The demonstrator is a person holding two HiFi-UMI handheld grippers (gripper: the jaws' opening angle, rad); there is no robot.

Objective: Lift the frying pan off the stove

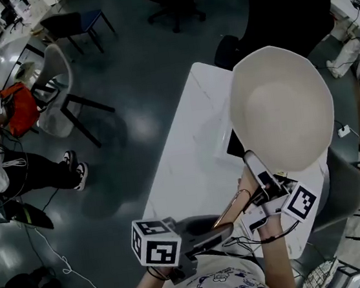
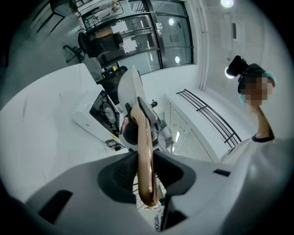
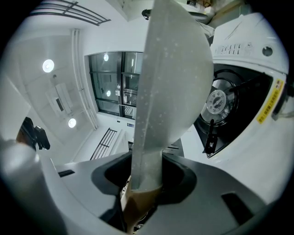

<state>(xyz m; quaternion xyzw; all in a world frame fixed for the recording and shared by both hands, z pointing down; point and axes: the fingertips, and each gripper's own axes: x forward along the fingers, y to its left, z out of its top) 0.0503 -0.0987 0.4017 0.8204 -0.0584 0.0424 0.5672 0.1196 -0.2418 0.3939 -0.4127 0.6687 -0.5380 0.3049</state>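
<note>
Frying pan [image 1: 281, 108] held aloft at centre-right of head view, apart from stove [image 3: 239, 105]. Handle [image 2: 143, 137] clamped near its end by left gripper [image 2: 147, 176]. Handle root clamped by right gripper [image 3: 144, 181]. Judged rigid, bowl-heavy, smooth-handled. A two-point hold on the handle is favoured.

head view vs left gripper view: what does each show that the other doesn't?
Head view only: the frying pan's pale inside, and the marker cube on the left tongs. Left gripper view only: the left tongs' jaws clamped on the copper handle, and the stove's fan vent. Both: pan, handle, right tongs, white table.
</note>
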